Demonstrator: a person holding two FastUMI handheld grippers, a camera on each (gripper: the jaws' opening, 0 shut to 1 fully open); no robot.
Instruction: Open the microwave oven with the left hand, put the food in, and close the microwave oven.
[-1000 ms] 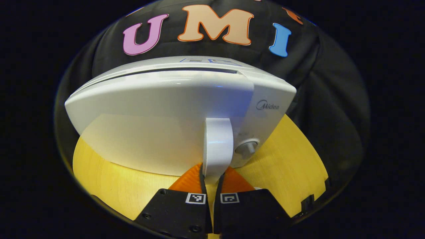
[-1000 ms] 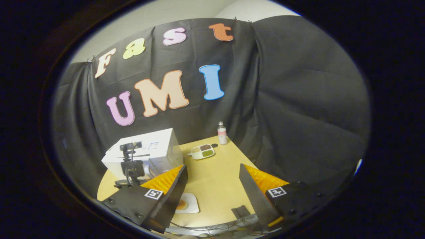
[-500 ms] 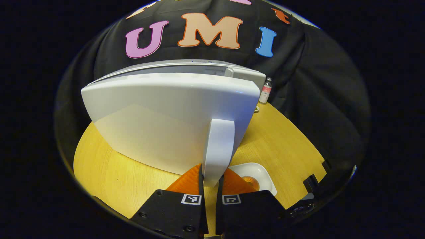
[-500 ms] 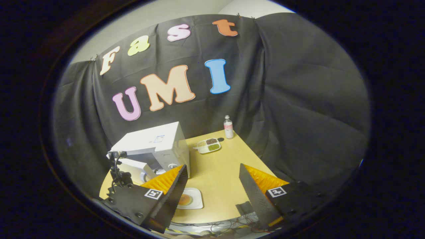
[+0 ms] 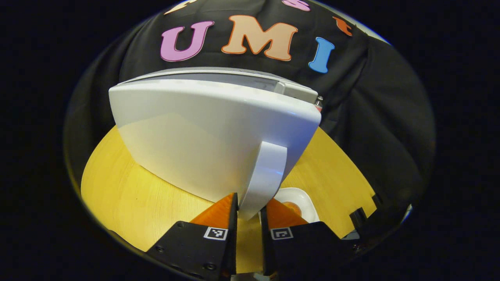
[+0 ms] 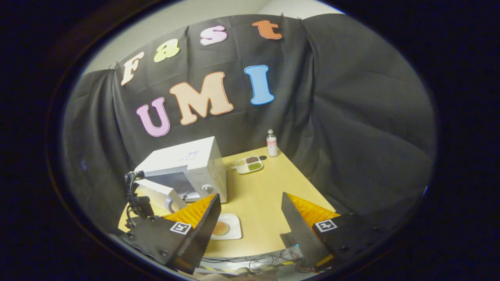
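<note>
A white microwave stands on the yellow table with its door swung partly open. My left gripper is shut on the lower end of the door's white handle, which stands between the two fingers. The food, a round orange-brown piece, lies on a small white plate in front of the microwave; the same plate shows just right of the handle. Above the table's near side, my right gripper hangs open and holds nothing.
A compartment tray with dark and green fillings and a small bottle stand at the table's far side, right of the microwave. Cables lie along the near edge. Black cloth closes off the back and right.
The door has swung further open with my left gripper on its handle. The right gripper view has shifted, so the microwave's open cavity and the plate show more.
</note>
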